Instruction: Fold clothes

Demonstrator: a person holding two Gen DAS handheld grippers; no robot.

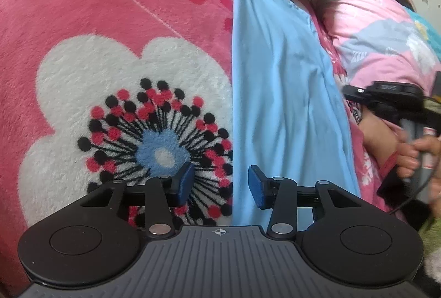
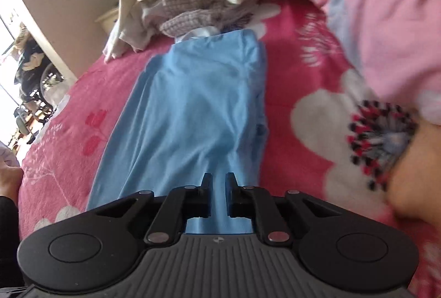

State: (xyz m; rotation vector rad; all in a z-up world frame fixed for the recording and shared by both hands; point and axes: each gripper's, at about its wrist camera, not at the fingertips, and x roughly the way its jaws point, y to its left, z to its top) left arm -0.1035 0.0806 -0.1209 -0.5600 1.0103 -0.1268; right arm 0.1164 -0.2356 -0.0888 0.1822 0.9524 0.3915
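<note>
Pink floral blanket [image 1: 115,22] covers the bed where we lay the blue garment [image 2: 193,110] in a long strip, ready for folding. Our right gripper [image 2: 219,189] nearly closes its fingers around the near hem; our left gripper [image 1: 220,185], fingers spread, straddles its edge.

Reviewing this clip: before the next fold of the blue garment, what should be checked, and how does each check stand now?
1. Blue garment lies as a long strip on the pink blanket: ok.
2. Left gripper open, empty, at the garment's edge: ok.
3. Right gripper nearly closed over the garment; pinching it: cannot tell.
4. Unfolded clothes pile touches the garment's far end: not ok.
5. Garment smooth: not ok, some wrinkles.
</note>
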